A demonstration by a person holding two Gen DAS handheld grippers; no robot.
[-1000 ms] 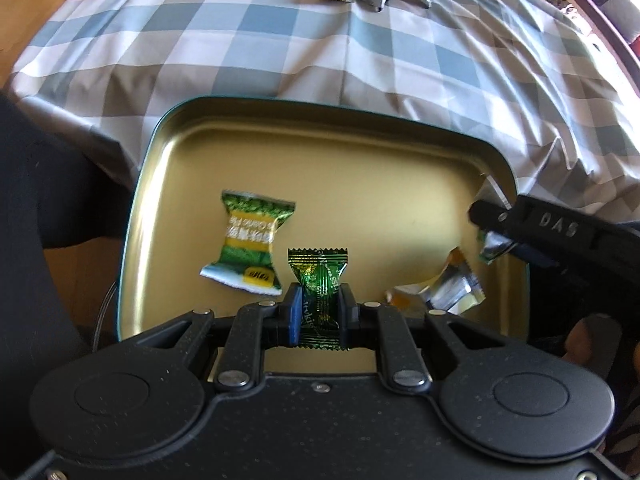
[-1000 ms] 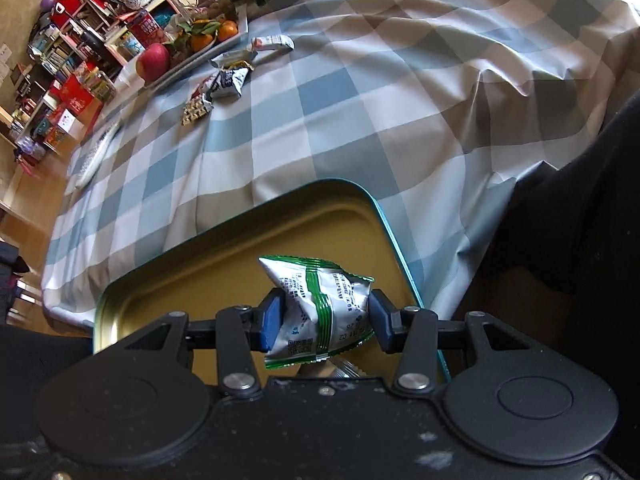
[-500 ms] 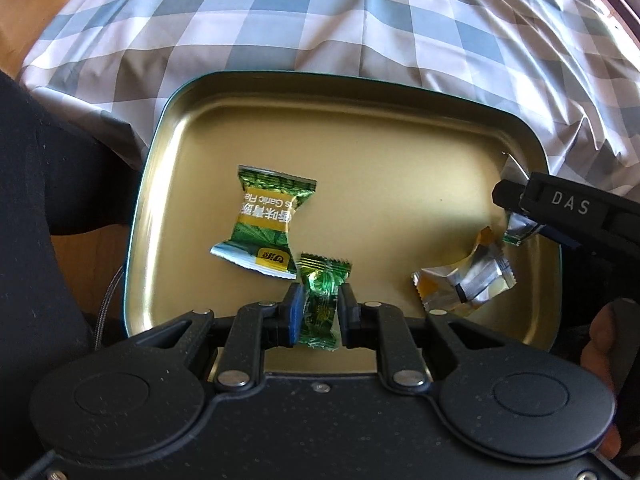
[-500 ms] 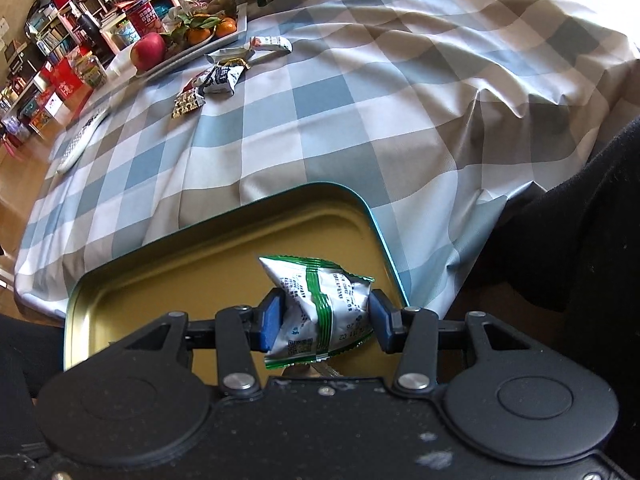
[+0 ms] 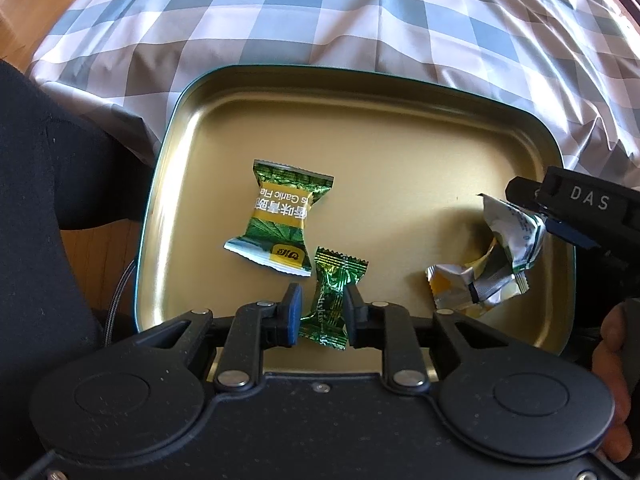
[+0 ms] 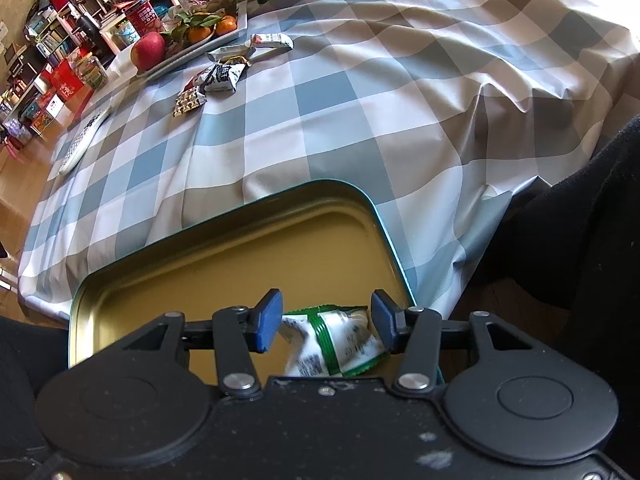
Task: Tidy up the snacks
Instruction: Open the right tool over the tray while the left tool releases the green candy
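Note:
A gold tin tray point(image 5: 384, 152) with a teal rim lies below both grippers; it also shows in the right wrist view point(image 6: 224, 256). My left gripper point(image 5: 320, 312) is open, and a small green candy point(image 5: 334, 292) sits loose between its pads on the tray. A larger green and yellow snack pack point(image 5: 280, 220) lies beside it. My right gripper point(image 6: 326, 324) is open, and a white and green packet point(image 6: 340, 340) lies below its pads; the packet also shows in the left wrist view point(image 5: 512, 232). A silver and yellow wrapper point(image 5: 468, 288) lies under that packet.
The checked tablecloth point(image 6: 360, 100) covers the table beyond the tray. Several loose snack packs point(image 6: 220, 76) lie far back, next to a fruit tray point(image 6: 188, 44) with an apple and oranges. A remote point(image 6: 84, 140) lies at the left edge. Dark clothed legs flank the tray.
Both grippers have opened. The green candy dropped out of the left pads onto the tray, and the white and green packet slid down from the right pads into the tray.

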